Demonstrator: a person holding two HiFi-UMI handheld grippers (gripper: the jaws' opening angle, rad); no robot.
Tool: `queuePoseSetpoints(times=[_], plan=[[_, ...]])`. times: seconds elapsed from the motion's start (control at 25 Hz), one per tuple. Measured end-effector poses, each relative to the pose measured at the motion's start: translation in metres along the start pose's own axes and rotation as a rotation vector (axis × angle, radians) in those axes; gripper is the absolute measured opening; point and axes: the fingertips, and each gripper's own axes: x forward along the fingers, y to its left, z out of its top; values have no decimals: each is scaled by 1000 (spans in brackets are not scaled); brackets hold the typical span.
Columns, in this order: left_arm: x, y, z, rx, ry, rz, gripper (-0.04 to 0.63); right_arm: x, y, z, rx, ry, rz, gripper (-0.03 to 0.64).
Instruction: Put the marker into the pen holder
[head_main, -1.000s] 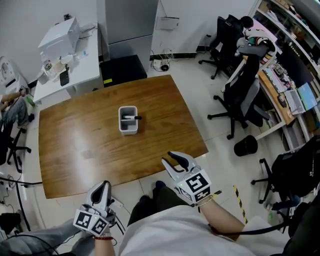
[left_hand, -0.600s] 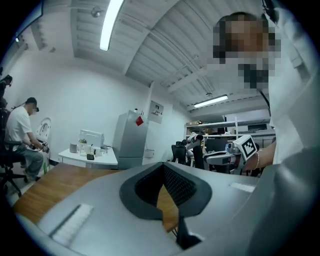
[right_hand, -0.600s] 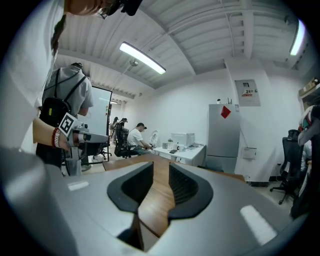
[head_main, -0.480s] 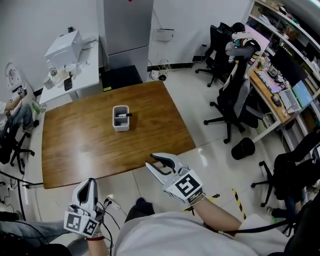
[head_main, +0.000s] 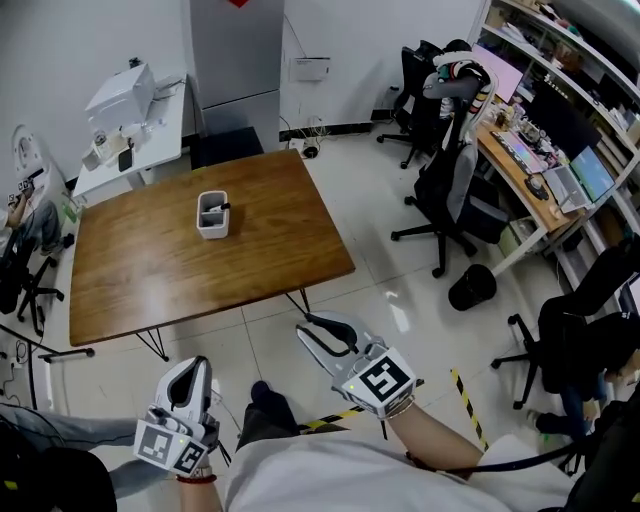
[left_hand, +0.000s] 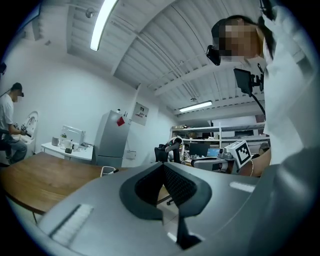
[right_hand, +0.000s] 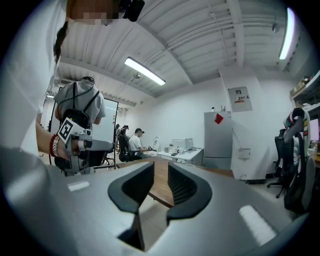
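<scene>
— Bench first, then: what do we have on the wide brown wooden bench (head_main: 150, 270) with its thin dark legs?
— Only one thing that we can see: the small white box-shaped plastic pen holder (head_main: 212, 228). It stands upright towards the far side, apart from every edge.
— And our two grey claws?
— Both are off the bench, over the pale floor on our side of its near edge. The left claw (head_main: 195, 365) has its jaws together with nothing in them. The right claw (head_main: 312, 328) has its jaws apart. They have just been closing, and through the gap we see only floor and bench.
— So where is the marker?
— We make out a slim marker with a dark end (head_main: 222, 207) already in the pen holder. Its long axis leans so that the dark end sits over the rim on the right. It is too small for us to read more.
— Which way does it lie from us?
— Ahead across the bench, well apart from both claws. It is nearly straight on from the left claw, and ahead and to the left of the right claw. Neither is clearly nearer.
— Then we judge the task done. Any further move would have to start with a long reach forward over the near edge.
</scene>
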Motion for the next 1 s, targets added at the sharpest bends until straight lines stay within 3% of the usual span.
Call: queuePoseSetpoints(times=[0.32,0.52,0.76,1.0], plan=[[-35,-58,-7,-4,20,-12,0,-54,28,-11,44,-15,26,75],[-45,-59,6,-5,-8,-32,0,-66,40,3,17,-36,-3,75],[-63,-72,35,20,-28,-135,0,-81,60,8,80,-49,-79,63],[-81,-69,23,3,-7,-146,0,-78,78,8,57,-38,-105,63]])
